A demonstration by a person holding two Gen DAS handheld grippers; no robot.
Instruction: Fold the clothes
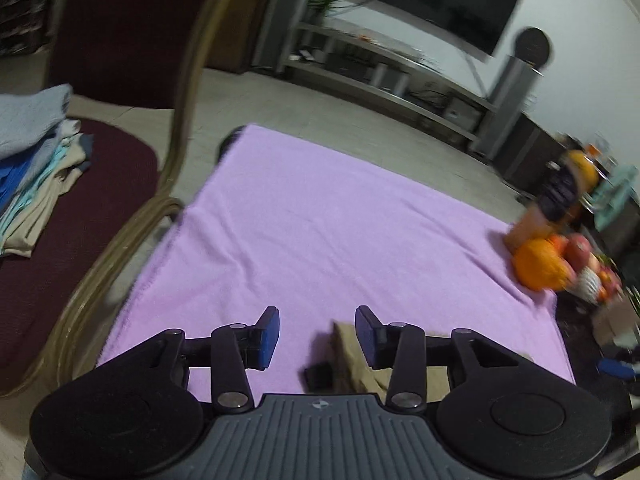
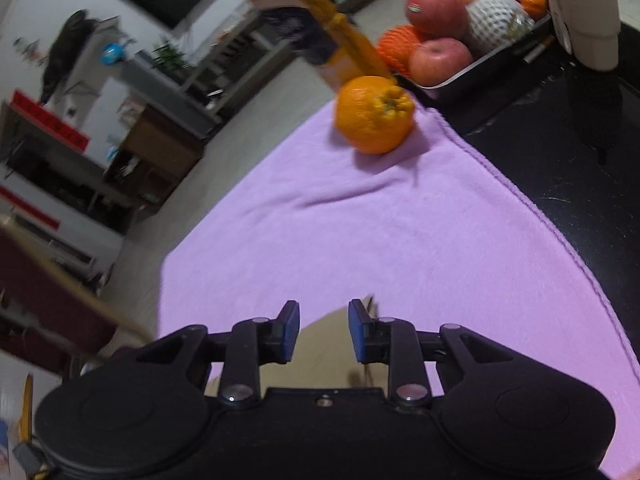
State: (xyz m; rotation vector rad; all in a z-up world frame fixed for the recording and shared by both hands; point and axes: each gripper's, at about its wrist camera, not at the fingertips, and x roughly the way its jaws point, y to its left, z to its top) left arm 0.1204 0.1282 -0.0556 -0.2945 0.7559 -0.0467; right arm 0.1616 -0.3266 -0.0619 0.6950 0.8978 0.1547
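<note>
Left gripper (image 1: 316, 336) spread, nothing between its blue pads, poised above the near edge of the lilac blanket (image 1: 320, 220) covering the table. Right gripper (image 2: 324, 330) likewise parted and empty, above the same near edge. Tan garment (image 1: 352, 360) lying flat at the blanket's near edge, directly beneath both grippers, mostly hidden behind them. Stack of folded clothes (image 1: 36, 160) on the maroon chair seat (image 1: 80, 232) off the table's left side. Orange (image 2: 374, 114) resting near the blanket's far right corner, just beside a tray of fruit (image 2: 460, 44) on the dark table (image 2: 560, 168).
</note>
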